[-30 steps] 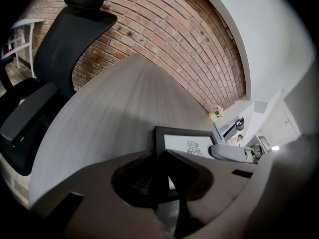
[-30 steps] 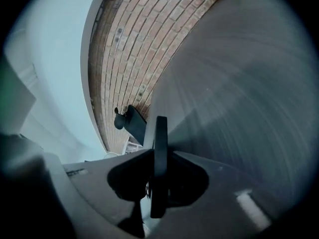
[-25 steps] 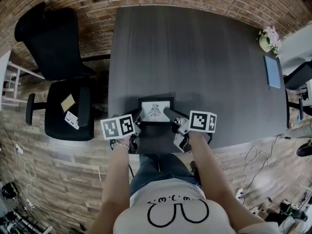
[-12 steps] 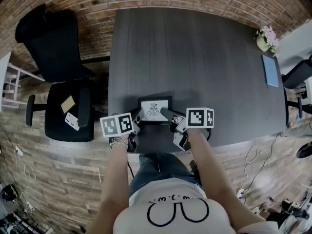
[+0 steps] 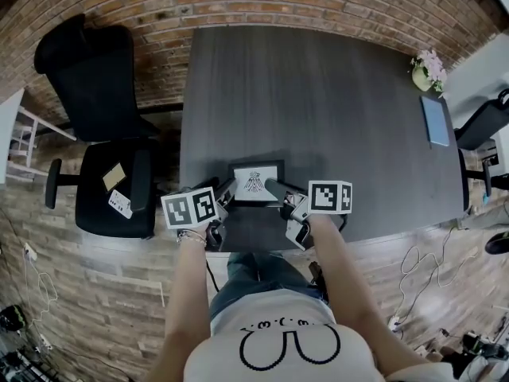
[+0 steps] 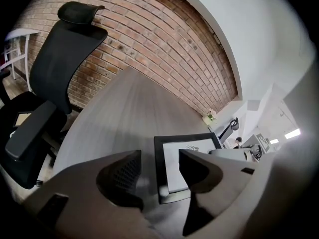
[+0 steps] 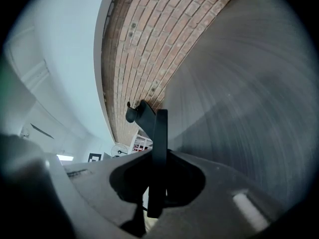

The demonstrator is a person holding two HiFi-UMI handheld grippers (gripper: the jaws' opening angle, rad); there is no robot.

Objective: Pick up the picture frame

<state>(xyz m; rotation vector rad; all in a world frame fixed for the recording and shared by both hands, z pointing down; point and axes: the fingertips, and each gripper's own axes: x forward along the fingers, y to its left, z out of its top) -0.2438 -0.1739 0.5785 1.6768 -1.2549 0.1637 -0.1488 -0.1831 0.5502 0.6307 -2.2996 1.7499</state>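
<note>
The black picture frame [image 5: 255,183] with a white print lies near the front edge of the dark table [image 5: 318,94]. My right gripper [image 5: 280,190] is shut on its right edge; in the right gripper view the frame [image 7: 159,133] stands edge-on between the pads. My left gripper [image 5: 223,194] is at the frame's left side, and its jaws have just been opening. In the left gripper view the frame's [image 6: 192,153] left edge sits between the spread fingers [image 6: 124,171] of the left gripper [image 6: 159,159], untouched. Whether the frame is off the table is unclear.
A black office chair [image 5: 95,94] stands left of the table, with a card and a small box on its seat. At the table's far right are a flower pot [image 5: 425,68] and a blue tablet [image 5: 436,120]. The person stands at the table's front edge.
The left gripper's jaws have spread apart and let go of the frame's left edge. Both grippers have risen slightly. The right gripper stays closed on the right edge.
</note>
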